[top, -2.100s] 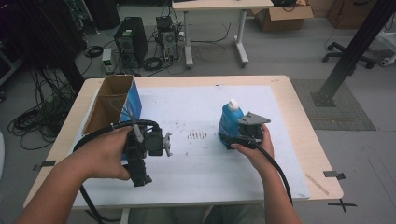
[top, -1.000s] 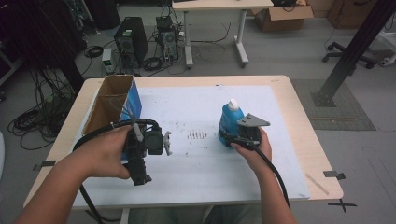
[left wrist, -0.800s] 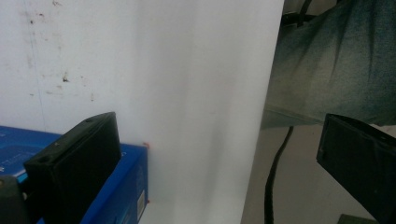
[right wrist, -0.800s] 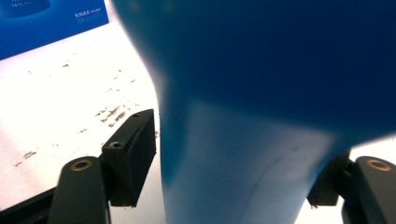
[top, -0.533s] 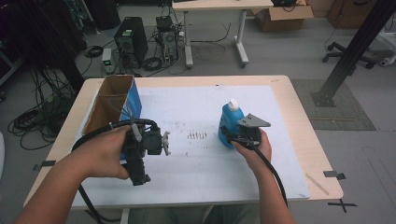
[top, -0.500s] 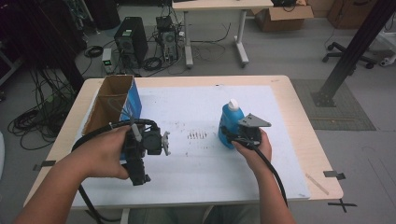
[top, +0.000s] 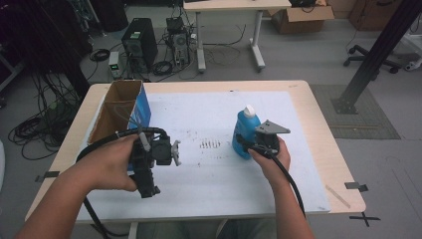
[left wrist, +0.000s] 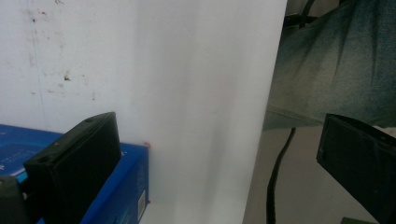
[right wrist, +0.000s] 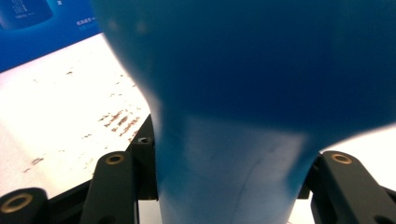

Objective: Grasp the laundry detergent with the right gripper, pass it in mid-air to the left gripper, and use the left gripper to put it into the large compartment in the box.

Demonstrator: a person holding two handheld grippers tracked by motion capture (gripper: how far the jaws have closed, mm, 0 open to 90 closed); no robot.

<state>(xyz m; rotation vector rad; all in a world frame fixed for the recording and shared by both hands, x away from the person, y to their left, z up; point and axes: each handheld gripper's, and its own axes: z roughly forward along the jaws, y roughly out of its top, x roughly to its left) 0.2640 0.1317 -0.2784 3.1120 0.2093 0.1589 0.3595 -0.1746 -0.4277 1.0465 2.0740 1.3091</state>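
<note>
**Right gripper clamps the blue bottle, left gripper waits wide**

Down at the right gripper (top: 247, 145), the jaws have just been closing and now pinch the blue bottle (top: 245, 133) between them; in the right gripper view the bottle's body (right wrist: 243, 93) bulges out above the two black jaws pressing on either side. The bottle stands upright on the white sheet (top: 209, 174), white cap on top, right of the smudged marks (top: 211, 145) at the sheet's middle. The right hand (top: 271, 159) wraps the gripper from the near side, cable trailing back toward the table edge.

Over to the left gripper (top: 144, 186): its jaws stand wide apart with nothing between them, white sheet showing in the gap. The left hand (top: 112, 164) holds it at the sheet's near left. Just behind it sits the open blue carton (top: 119, 112) at the table's (top: 318, 124) left edge, well apart from the bottle.
</note>
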